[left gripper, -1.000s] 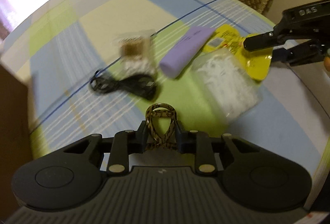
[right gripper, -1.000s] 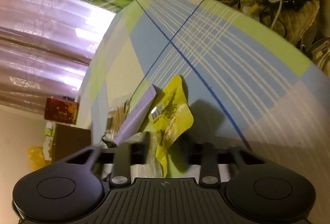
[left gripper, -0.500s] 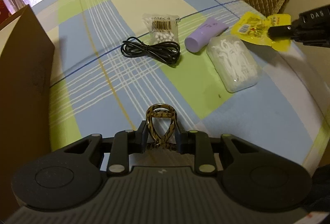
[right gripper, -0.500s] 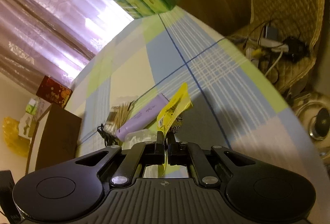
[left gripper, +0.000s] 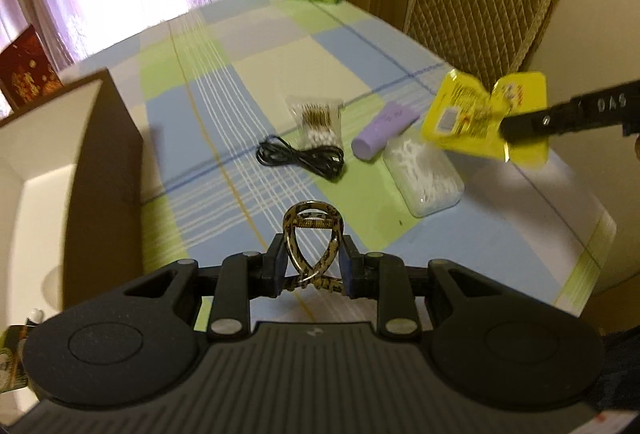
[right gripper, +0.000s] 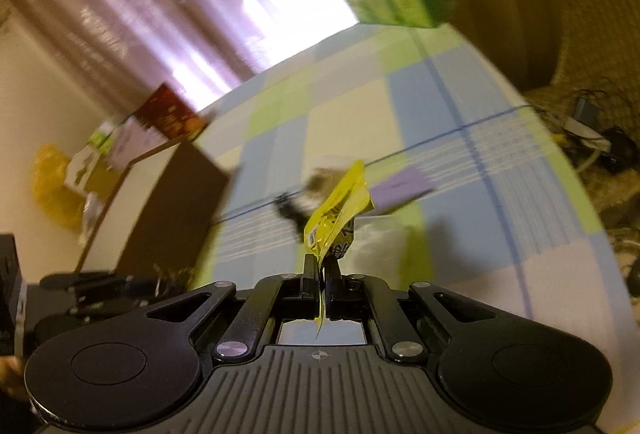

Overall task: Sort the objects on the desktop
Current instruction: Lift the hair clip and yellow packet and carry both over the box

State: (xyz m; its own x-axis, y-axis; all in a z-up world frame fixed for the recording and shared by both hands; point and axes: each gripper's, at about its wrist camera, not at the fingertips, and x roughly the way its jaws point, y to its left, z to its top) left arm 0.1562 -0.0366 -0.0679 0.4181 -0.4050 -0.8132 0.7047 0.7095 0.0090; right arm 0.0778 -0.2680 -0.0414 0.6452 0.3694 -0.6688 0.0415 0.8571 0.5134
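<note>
The right gripper (right gripper: pixel 321 276) pinches a light, floppy yellow sachet (left gripper: pixel 486 116) by its edge above the table's right side, while the left gripper (left gripper: pixel 313 266) clamps a stiff tortoiseshell hair clip (left gripper: pixel 313 238) near the open box (left gripper: pixel 108 138).

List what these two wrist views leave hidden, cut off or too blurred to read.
- Box interior: left view, its near wall and the frame edge hide most of the contents.
- Yellow packet print: blurred in the left view, edge-on in the right view.
- Cable and cotton swabs: smeared by motion in the right view.
- Right gripper: left view, its body is cut off by the edge.
- Hair clip base: left view, hidden between the left gripper's fingers.
</note>
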